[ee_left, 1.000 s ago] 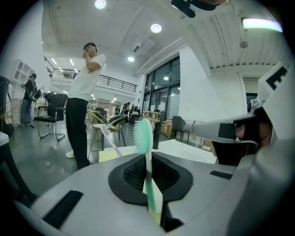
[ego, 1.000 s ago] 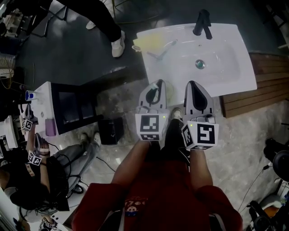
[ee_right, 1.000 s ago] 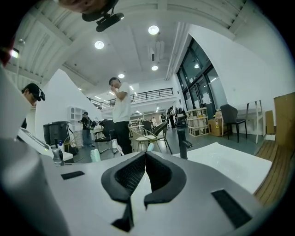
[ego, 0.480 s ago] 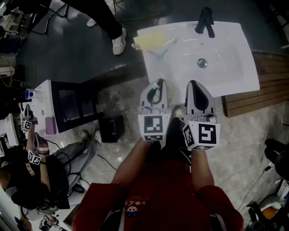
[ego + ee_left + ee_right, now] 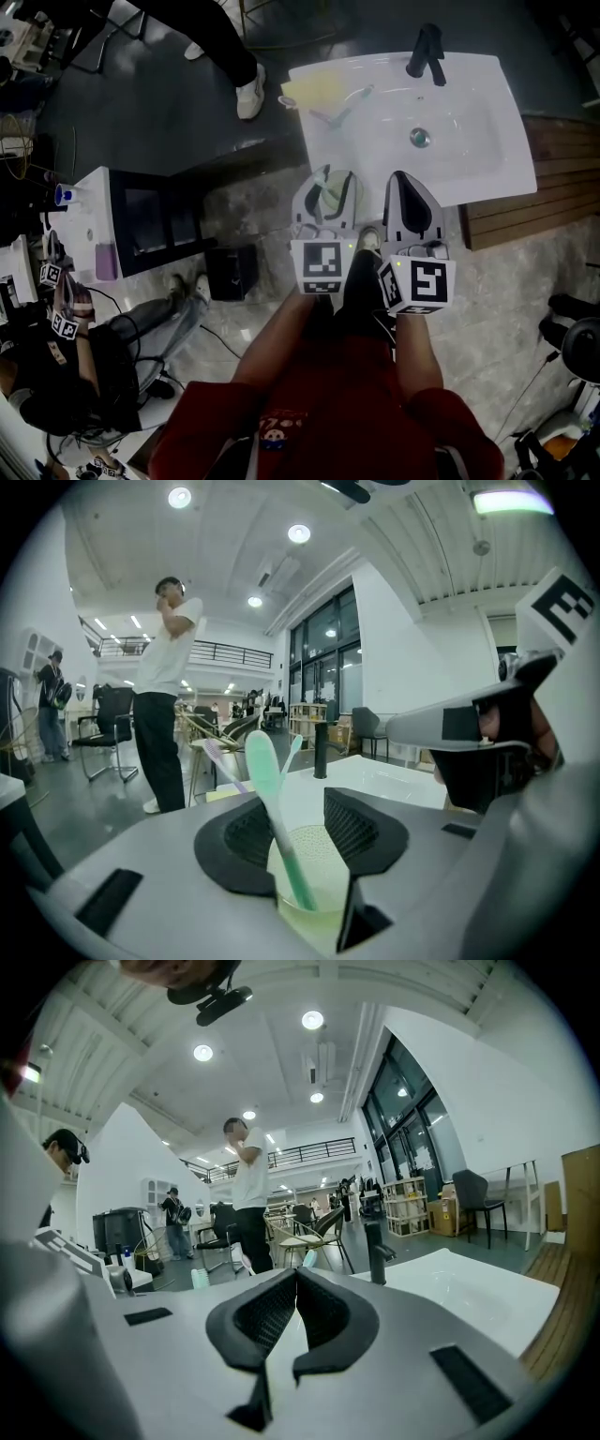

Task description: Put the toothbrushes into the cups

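Observation:
A pale yellow-green cup (image 5: 330, 847) sits upright between the pads of my left gripper (image 5: 295, 797). A mint-green toothbrush (image 5: 265, 778) leans in it. The jaws have just been opening, and the pads still rest against the cup's sides. In the head view the cup (image 5: 337, 194) and left gripper (image 5: 328, 174) hang at the front edge of the white sink (image 5: 469, 159). My right gripper (image 5: 405, 176), beside it, is shut and empty (image 5: 295, 1274). Two more toothbrushes, one purple (image 5: 218, 759) and one teal (image 5: 292, 750), stand slanted at the sink's far left (image 5: 339, 108).
A black faucet (image 5: 427, 49) and a drain (image 5: 419, 138) are on the sink. A yellow patch (image 5: 314, 89) lies at its far left corner. A person (image 5: 164, 696) stands beyond the sink. Wooden boards (image 5: 553, 187) lie on the right, a white cabinet (image 5: 94, 234) on the left.
The left jaws stand wider. The cup's round rim now shows between them, where only a narrow green sliver showed before. The right gripper has not moved.

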Demonstrator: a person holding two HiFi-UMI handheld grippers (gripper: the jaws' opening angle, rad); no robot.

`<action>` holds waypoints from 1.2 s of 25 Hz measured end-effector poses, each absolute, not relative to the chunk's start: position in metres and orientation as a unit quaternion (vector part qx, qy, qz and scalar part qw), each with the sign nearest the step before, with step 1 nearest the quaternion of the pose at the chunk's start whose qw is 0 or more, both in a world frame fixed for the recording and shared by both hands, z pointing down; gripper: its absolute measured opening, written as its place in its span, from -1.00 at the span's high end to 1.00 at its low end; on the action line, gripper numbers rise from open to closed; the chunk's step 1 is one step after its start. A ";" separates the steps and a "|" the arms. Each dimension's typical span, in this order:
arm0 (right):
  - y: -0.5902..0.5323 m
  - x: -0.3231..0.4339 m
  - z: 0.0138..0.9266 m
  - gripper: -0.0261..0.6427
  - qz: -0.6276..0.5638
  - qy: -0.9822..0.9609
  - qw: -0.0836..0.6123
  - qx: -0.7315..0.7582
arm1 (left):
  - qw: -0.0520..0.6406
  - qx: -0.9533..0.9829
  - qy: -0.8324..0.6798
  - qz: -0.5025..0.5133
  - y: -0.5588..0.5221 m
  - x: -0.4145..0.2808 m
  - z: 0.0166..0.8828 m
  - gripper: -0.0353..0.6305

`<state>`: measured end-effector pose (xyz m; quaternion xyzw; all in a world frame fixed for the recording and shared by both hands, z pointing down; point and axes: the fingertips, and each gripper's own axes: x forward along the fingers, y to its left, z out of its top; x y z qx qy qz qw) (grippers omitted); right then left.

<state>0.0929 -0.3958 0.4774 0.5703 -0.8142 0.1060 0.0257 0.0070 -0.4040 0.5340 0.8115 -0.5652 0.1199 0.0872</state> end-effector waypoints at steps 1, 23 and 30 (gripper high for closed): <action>-0.395 0.093 0.477 0.83 0.106 -0.814 0.026 0.571 | 0.090 0.812 -0.564 0.120 -0.405 0.007 0.534 0.40; -0.388 0.089 0.472 0.83 0.096 -0.811 0.023 0.577 | 0.121 0.819 -0.543 0.139 -0.398 0.008 0.554 0.00; -0.384 0.082 0.470 0.83 0.095 -0.813 0.027 0.574 | 0.134 0.819 -0.539 0.144 -0.390 0.005 0.561 -0.02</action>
